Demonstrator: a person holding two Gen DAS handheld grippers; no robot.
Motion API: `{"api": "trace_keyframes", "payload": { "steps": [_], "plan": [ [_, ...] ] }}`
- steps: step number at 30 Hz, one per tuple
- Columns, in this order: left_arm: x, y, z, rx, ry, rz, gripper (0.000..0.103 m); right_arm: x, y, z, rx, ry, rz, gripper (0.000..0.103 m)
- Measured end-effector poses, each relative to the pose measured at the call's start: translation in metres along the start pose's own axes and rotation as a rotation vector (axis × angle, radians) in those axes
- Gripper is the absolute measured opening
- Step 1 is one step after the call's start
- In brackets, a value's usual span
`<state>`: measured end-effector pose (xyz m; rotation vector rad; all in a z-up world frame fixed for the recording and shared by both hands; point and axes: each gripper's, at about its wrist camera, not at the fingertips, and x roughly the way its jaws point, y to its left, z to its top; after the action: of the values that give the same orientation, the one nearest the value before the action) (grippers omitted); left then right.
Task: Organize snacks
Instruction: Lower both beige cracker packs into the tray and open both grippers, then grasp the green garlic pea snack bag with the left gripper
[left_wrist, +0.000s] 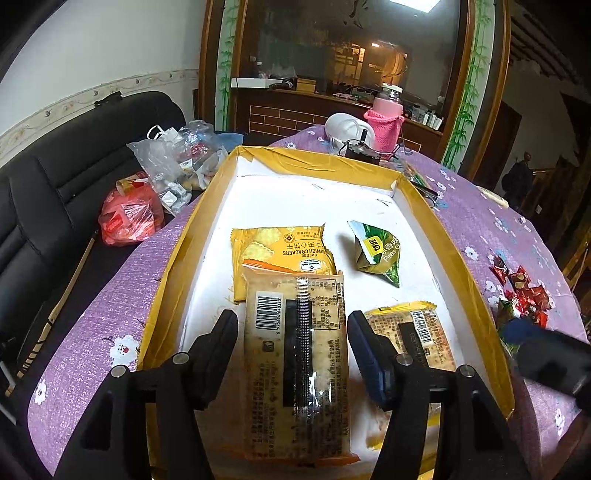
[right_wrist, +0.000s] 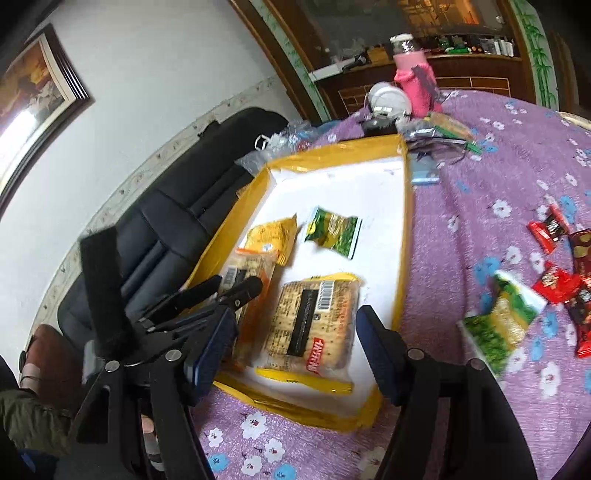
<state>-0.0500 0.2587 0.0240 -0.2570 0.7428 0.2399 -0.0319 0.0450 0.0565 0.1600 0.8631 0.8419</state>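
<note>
Over on the left, the left gripper (left_wrist: 293, 325) hangs over the yellow box (left_wrist: 177, 251) with its jaws apart either side of a long cracker pack (left_wrist: 295, 354), pads just clear of it so it's lying loose on the white floor. Next over are a second cracker pack (right_wrist: 314, 321), the cheese crackers (left_wrist: 280, 251) and a green pea packet (left_wrist: 376, 251). The right gripper (right_wrist: 295, 332) is open too, gripping nothing, and red snack packets (right_wrist: 554, 258) lie out on the purple tablecloth (right_wrist: 480, 177).

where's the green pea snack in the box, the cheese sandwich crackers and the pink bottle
green pea snack (left_wrist: 376, 249), left wrist view, middle of the packet
cheese sandwich crackers (left_wrist: 280, 247), left wrist view, printed yellow front
pink bottle (left_wrist: 384, 127), left wrist view, knitted sleeve
</note>
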Motion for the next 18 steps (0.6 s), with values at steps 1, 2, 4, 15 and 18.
{"api": "trace_keyframes", "payload": {
  "steps": [1,2,4,15,18],
  "plan": [
    [-0.001,0.0,0.0,-0.002,-0.002,-0.001,0.065,-0.008,-0.006,0.002,0.011,-0.016,-0.004,0.069],
    [-0.001,0.001,-0.001,-0.003,-0.004,0.0,0.065,-0.014,-0.012,0.004,0.024,-0.027,-0.006,0.069],
    [-0.003,0.001,-0.001,-0.008,-0.013,0.002,0.065,-0.028,-0.03,0.008,0.062,-0.049,-0.012,0.069],
    [-0.02,-0.014,0.0,0.028,-0.041,-0.012,0.065,-0.11,-0.165,0.006,0.349,-0.188,-0.207,0.069],
    [-0.038,-0.032,0.005,0.07,-0.073,-0.047,0.065,-0.12,-0.19,0.002,0.389,-0.221,-0.271,0.069]
  ]
}}
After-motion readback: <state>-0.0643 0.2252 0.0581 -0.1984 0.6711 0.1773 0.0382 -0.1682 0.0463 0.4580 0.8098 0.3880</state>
